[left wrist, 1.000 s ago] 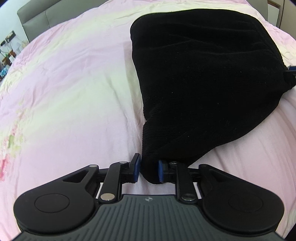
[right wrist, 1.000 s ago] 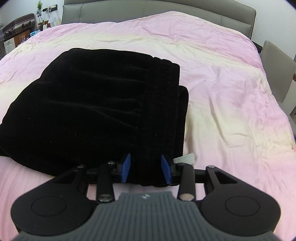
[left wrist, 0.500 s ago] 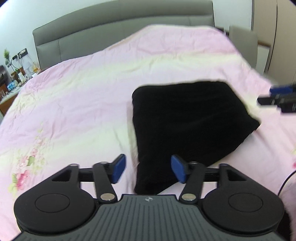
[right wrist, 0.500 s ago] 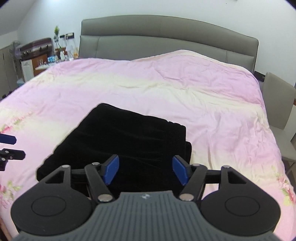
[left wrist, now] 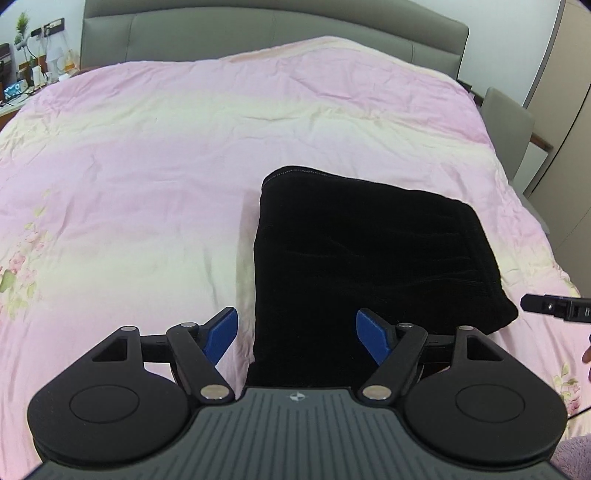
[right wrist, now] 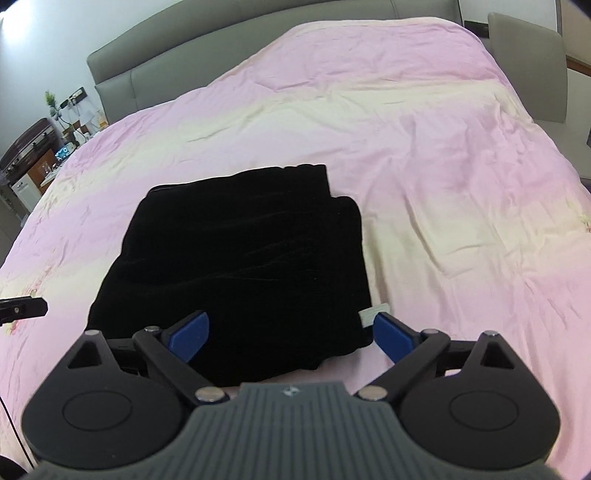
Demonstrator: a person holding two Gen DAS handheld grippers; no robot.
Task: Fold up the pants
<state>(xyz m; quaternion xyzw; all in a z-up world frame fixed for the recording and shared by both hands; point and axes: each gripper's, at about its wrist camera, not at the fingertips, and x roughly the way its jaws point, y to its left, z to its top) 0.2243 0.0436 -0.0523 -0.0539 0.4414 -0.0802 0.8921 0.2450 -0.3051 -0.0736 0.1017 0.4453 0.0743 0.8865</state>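
The black pants (left wrist: 362, 254) lie folded into a compact rectangle on the pink bedspread (left wrist: 147, 155). They also show in the right wrist view (right wrist: 243, 254), with a small white label (right wrist: 375, 314) sticking out at the near right corner. My left gripper (left wrist: 299, 336) is open and empty, raised above the near left edge of the pants. My right gripper (right wrist: 291, 334) is open and empty, raised above the near edge of the pants. The tip of the right gripper shows at the right edge of the left wrist view (left wrist: 554, 308).
The grey padded headboard (left wrist: 258, 33) runs along the far side of the bed. A grey chair (left wrist: 506, 129) stands at the bed's right side. A bedside table with a plant and small items (left wrist: 26, 74) stands far left. Wide bare bedspread (right wrist: 443, 166) surrounds the pants.
Both grippers have let go of the pants, opened wide and pulled back and up from them. The pants now lie flat and folded on the bed.
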